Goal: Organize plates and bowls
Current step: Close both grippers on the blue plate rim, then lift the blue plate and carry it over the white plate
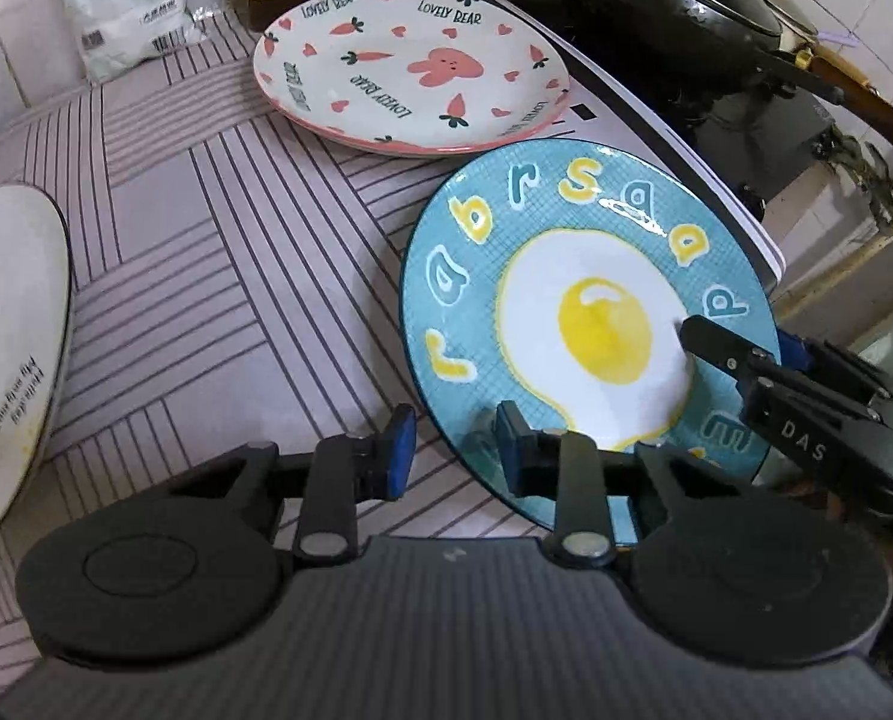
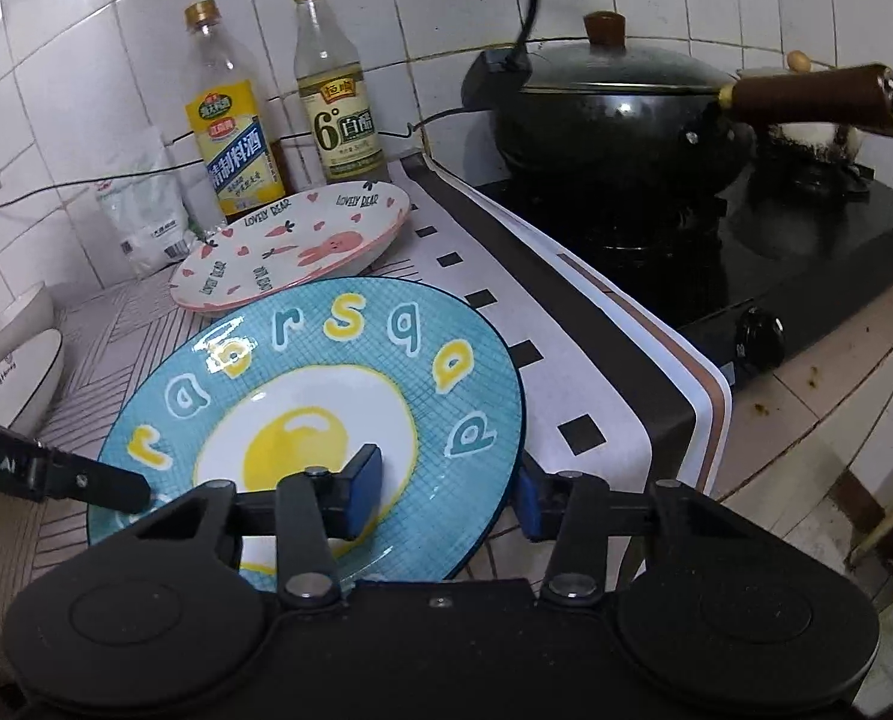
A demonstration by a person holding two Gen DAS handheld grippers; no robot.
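The left wrist camera rides just behind the left tongs (image 1: 455,447), looking down steeply and close over the striped worktop (image 1: 206,276). The right wrist camera sits behind the right tongs (image 2: 446,495), tilted up more toward the tiled wall (image 2: 116,60) and wok (image 2: 614,102). Both share the blue egg plate (image 1: 566,228) (image 2: 326,360) and rabbit plate (image 1: 410,66) (image 2: 290,246) ahead of the tongs.

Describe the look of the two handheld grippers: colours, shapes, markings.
Both the left gripper and right gripper are matte black, with two round discs on the body, hinged linkage arms and blue rubber pads. One finger reads "DAS", the other "...obot.AI".
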